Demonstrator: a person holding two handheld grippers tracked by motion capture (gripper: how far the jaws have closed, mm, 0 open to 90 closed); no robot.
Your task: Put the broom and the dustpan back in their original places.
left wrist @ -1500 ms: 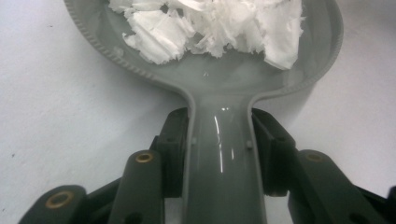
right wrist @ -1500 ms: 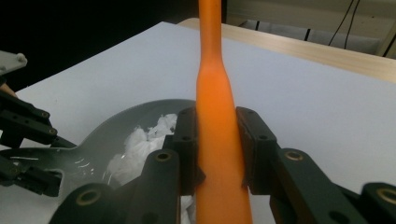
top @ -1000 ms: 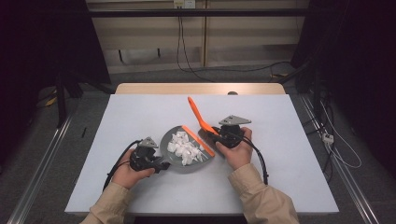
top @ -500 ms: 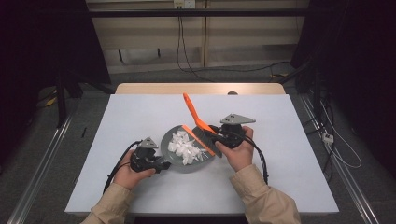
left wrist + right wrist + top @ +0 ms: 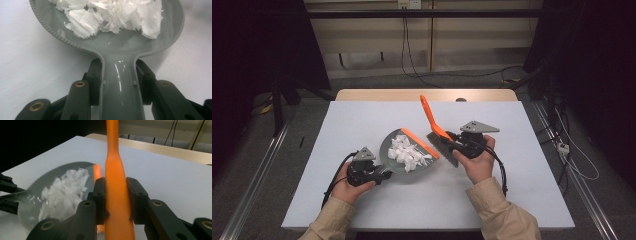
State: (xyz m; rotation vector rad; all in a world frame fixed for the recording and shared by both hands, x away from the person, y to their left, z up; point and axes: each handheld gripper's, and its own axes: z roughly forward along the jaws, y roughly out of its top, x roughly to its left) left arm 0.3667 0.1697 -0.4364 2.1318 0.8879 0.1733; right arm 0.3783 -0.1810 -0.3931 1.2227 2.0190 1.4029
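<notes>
White table (image 5: 362, 125) on a grey floor (image 5: 257, 165), wooden board (image 5: 427, 94) along its far edge. Beige wall (image 5: 472, 40) behind, black cables (image 5: 404, 45) hanging down and trailing across the floor. Dark curtains (image 5: 257, 45) left and right. Metal rails (image 5: 252, 200) along both sides. Power strip (image 5: 563, 148) on the right.

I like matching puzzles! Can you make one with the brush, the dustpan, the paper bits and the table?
Things:
1. brush
2. dustpan
3. paper scraps
4. table

Descriptions:
A. piled inside the pan
B. orange handle, clamped in the right gripper
C. white, under everything
D. grey, handle clamped in the left gripper

Pairs: 1-B, 2-D, 3-A, 4-C
</notes>
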